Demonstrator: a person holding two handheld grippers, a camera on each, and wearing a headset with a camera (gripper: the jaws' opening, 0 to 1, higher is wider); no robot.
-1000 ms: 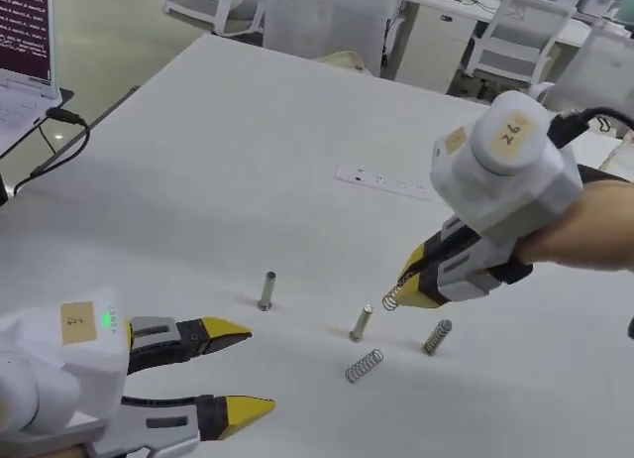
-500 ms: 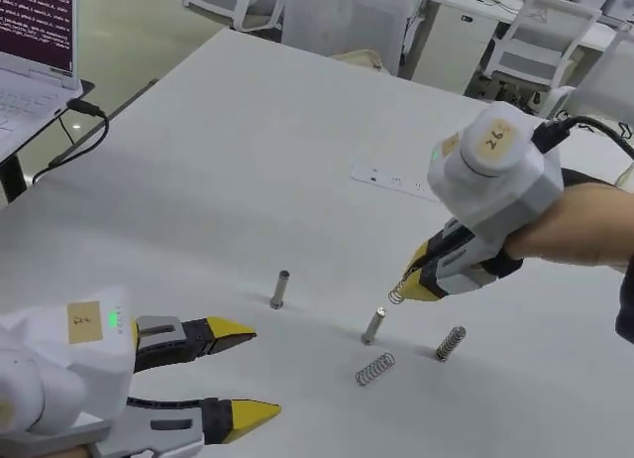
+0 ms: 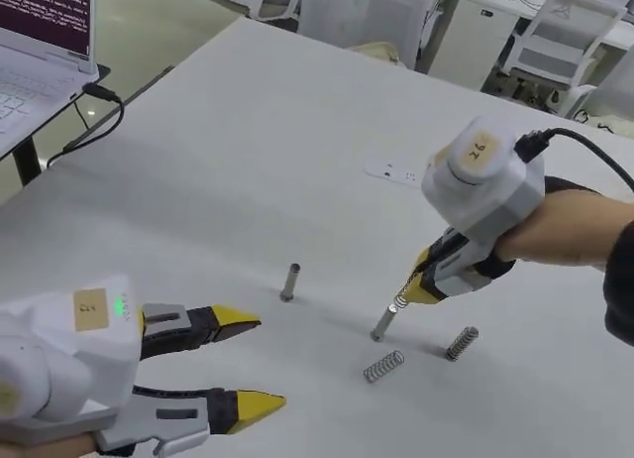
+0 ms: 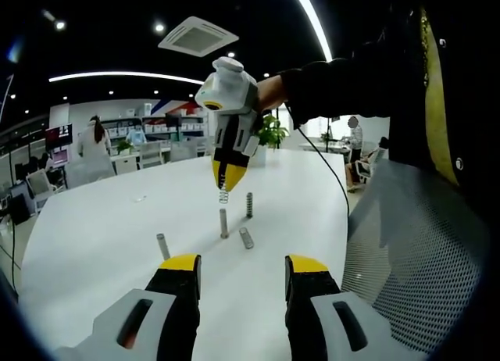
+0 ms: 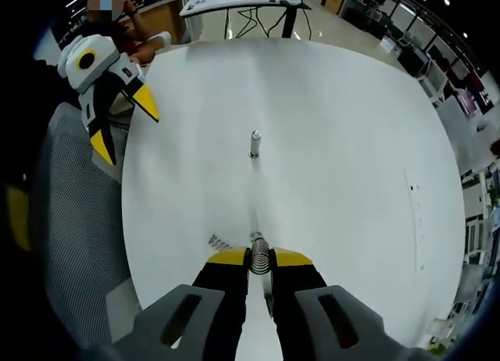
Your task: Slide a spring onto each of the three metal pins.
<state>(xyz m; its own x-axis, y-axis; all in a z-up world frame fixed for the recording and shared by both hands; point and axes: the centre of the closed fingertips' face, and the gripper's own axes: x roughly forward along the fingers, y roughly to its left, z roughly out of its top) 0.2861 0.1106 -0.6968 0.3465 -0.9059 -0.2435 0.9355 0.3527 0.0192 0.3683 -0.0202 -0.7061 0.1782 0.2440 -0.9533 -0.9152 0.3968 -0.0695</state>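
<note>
A short spring [image 5: 259, 255] is clamped between the yellow-tipped fingers [image 5: 231, 259] of the right gripper [image 3: 414, 291]. It is held end-down just above the top of the middle pin [image 3: 381, 324], which stands upright on the white tabletop [image 3: 248, 161]. Whether the spring already touches this pin cannot be told. In the head view a second pin [image 3: 289, 282] is seen upright and bare, well to the left of the middle pin and a little farther from the person. A loose spring [image 3: 383, 366] lies flat on the tabletop just in front of the middle pin, on the person's side. To the right of the middle pin, a standing spring [image 3: 462, 343] is seen on its end; whether a pin is inside it cannot be told. The left gripper [image 3: 260, 364] is held low over the tabletop, to the left of the middle pin and nearer to the person. Its fingers [image 4: 181, 267] are apart and nothing is between them. Beyond the middle pin, a flat white power strip [image 3: 396, 171] lies on the tabletop, and far to the left of it an open laptop [image 3: 40, 22] is seen on another desk.
</note>
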